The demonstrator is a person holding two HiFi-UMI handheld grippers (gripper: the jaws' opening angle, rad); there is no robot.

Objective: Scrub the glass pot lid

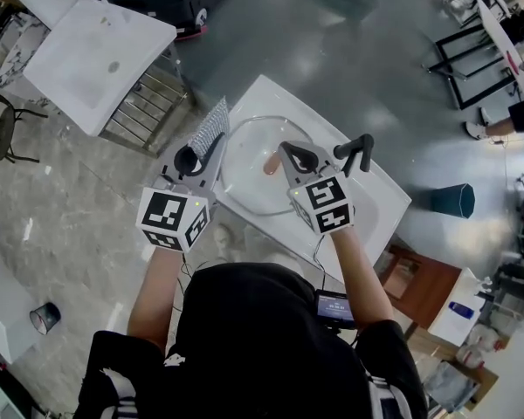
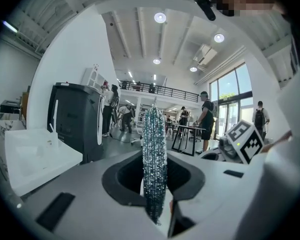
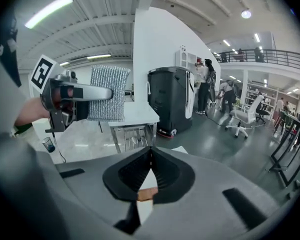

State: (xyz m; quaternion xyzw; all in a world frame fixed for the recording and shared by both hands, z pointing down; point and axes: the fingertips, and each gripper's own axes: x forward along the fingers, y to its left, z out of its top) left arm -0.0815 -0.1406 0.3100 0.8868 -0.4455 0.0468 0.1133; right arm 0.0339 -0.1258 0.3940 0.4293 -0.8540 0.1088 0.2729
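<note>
The glass pot lid [image 1: 249,186] lies flat in the white basin [image 1: 367,190], its brown knob [image 1: 271,164] up. My left gripper [image 1: 215,143] hovers over the basin's left rim, shut on a silvery scrub pad [image 1: 211,125]. In the left gripper view the pad [image 2: 154,159] stands edge-on between the jaws of the left gripper [image 2: 155,186]. My right gripper [image 1: 285,149] is shut with nothing in it, just right of the knob and above the lid. In the right gripper view the right gripper [image 3: 151,156] has its jaws meeting, the knob [image 3: 147,194] shows below them, and the pad [image 3: 108,100] hangs at upper left.
A black faucet [image 1: 356,153] rises at the basin's right side. A second white basin unit [image 1: 100,55] stands to the upper left, a teal bin [image 1: 454,201] to the right. A black wheeled bin [image 3: 171,104] and several people are farther off.
</note>
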